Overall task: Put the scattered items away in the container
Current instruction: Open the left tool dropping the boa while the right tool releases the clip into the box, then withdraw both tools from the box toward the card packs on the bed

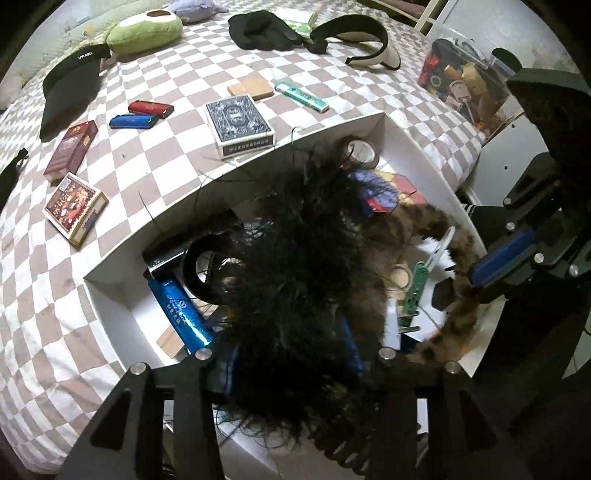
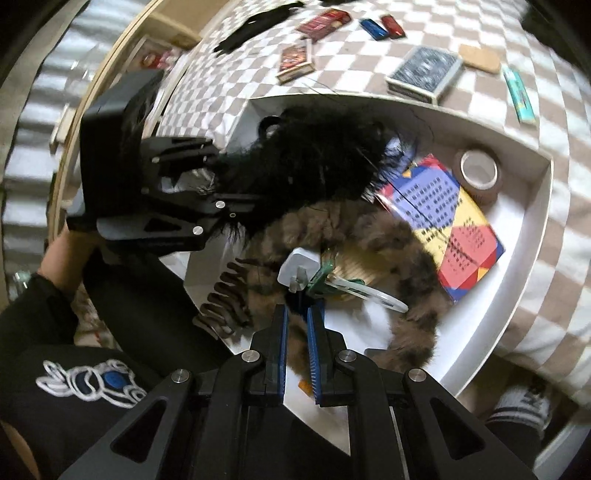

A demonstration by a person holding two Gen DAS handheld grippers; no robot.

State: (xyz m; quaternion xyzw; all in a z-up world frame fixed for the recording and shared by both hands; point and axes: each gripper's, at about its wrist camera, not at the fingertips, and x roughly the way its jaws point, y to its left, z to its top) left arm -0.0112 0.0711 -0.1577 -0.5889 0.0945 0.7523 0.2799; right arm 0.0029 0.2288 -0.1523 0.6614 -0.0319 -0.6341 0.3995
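Note:
A white box (image 1: 258, 155) (image 2: 532, 236) sits on the checkered bed. My left gripper (image 1: 295, 354) (image 2: 221, 184) is shut on a black feathery piece (image 1: 295, 258) (image 2: 303, 166) and holds it over the box. My right gripper (image 2: 297, 314) (image 1: 461, 280) is nearly shut on a brown leopard fur band (image 2: 369, 236) (image 1: 454, 321) that lies in the box. The box also holds a colourful booklet (image 2: 450, 221), a tape roll (image 2: 478, 171), a white plug (image 2: 297, 267) and a blue lighter (image 1: 177, 306).
On the bed outside the box lie a dark blue card deck (image 1: 238, 123) (image 2: 424, 72), two card boxes (image 1: 74, 206), red and blue lighters (image 1: 142, 114), a teal pack (image 1: 301, 96), a wooden block (image 1: 251, 86), black visors (image 1: 70, 96), an avocado plush (image 1: 147, 31).

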